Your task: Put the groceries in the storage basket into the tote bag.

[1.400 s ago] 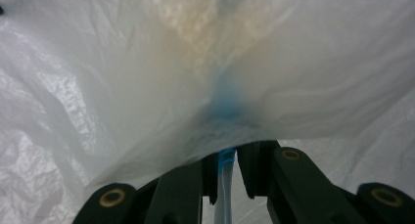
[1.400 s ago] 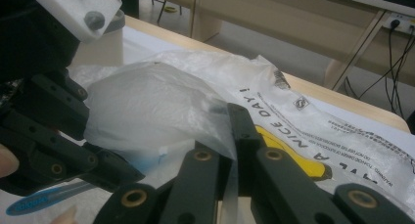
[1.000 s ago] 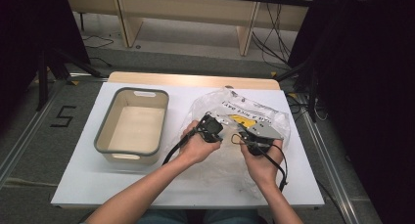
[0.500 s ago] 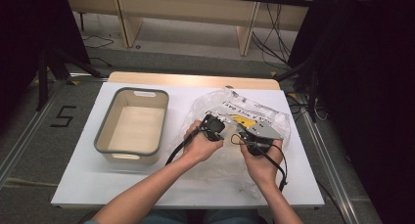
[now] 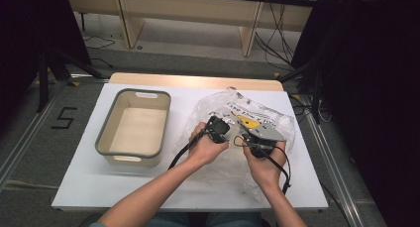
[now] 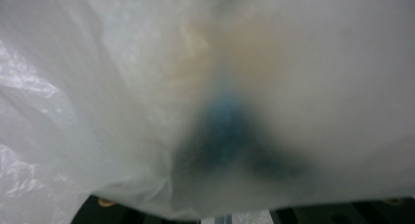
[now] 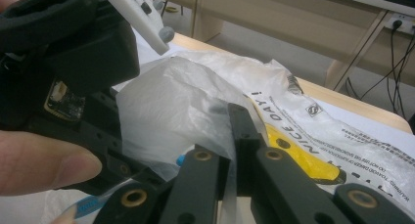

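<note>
Right gripper pinches thin clear plastic bag; left gripper jaws veiled by film, state unclear.

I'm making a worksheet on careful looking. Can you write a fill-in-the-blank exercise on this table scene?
1. The right gripper has its jaws shut on the thin ____ bag.
2. The bag's print has a patch coloured ____.
3. The tub to the left of the bag holds ____.
4. In the left gripper view, the bag's film drapes across the ____.

Missing words: plastic; yellow; nothing; camera
</note>
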Available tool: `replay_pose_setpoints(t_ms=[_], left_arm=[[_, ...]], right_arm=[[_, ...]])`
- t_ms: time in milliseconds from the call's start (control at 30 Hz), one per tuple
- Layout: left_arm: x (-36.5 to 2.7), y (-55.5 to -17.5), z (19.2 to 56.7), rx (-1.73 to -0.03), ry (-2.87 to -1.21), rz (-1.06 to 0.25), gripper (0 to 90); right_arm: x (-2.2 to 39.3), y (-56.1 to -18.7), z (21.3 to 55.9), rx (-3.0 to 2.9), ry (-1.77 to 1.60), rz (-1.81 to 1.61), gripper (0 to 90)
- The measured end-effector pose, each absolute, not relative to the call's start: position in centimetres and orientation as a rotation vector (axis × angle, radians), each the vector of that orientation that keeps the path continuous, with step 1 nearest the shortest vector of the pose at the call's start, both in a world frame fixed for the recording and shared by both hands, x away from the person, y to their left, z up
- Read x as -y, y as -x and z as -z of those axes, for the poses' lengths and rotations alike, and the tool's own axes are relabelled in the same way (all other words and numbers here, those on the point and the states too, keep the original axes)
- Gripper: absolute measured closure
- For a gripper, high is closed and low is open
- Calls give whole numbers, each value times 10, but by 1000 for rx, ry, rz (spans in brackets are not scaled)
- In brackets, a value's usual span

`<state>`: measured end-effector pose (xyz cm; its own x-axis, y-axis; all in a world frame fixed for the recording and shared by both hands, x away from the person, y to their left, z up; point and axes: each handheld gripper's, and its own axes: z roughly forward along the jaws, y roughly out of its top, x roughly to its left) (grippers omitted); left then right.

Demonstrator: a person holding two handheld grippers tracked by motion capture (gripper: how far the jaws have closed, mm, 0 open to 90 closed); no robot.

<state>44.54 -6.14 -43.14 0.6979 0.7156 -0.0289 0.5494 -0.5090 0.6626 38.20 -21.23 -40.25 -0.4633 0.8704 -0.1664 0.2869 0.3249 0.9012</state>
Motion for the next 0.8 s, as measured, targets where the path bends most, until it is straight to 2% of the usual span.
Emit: replay_pose_setpoints(t_ms=[200,500,800], left_arm=[[62,-447,432,-938,-2212,-333,763],[52,-434,423,-889,-2200,-350,563],[19,-406,398,-834,-2166,-377,487]], right_arm=[[213,-382,403,-1926,-1019,-1119,900],[215,-382,405,-1930,-1031,-1111,900],[216,-382,407,-1949,-1032,-1099,900]])
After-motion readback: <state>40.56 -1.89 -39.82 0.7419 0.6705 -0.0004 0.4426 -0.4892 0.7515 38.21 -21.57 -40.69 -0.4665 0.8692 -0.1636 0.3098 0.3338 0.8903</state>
